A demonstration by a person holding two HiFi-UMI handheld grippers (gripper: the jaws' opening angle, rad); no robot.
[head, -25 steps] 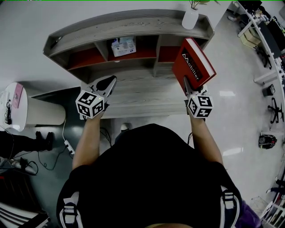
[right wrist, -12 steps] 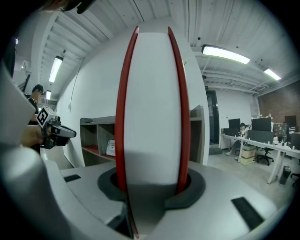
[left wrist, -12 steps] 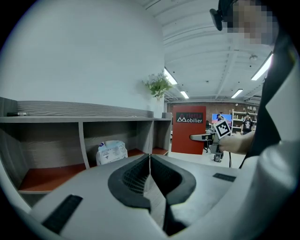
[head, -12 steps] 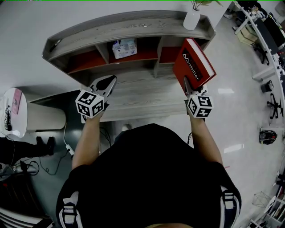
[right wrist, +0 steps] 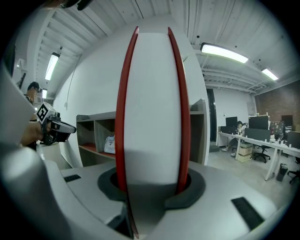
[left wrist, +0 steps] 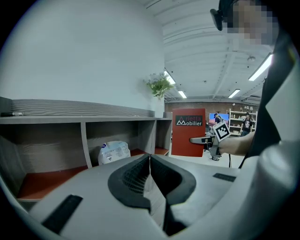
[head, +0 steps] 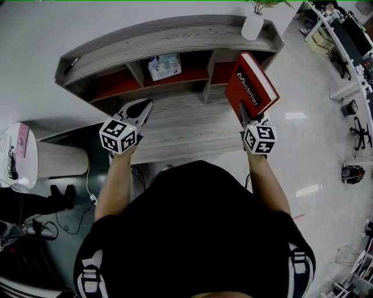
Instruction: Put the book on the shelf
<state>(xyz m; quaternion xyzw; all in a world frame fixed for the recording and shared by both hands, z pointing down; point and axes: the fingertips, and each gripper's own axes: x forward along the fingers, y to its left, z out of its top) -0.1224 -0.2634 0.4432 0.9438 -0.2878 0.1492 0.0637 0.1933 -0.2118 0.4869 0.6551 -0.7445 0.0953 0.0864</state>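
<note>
Grips the red book (head: 252, 87) in the right gripper (head: 245, 113), jaws spread wide and pressed on both covers near its lower edge (white page block facing back along the tool, title side turned toward the left gripper (head: 141, 109)). Holds it standing up out of the jaws, over the grey desk top (head: 186, 131). Points toward the wooden shelf (head: 169, 38) just ahead, with the right-hand red-floored compartment (head: 221, 71) beyond the book and not yet entered. Carries the left gripper well apart, off to the right gripper's left, jaws closed tip to tip with nothing between them. Faces, ahead of the left gripper, the middle compartment (head: 175, 74) with a white packet (head: 163, 64) lying in it. Shows a white vase (head: 250, 24) with a green plant (head: 259, 4) on the shelf top, ahead of and above the book.
</note>
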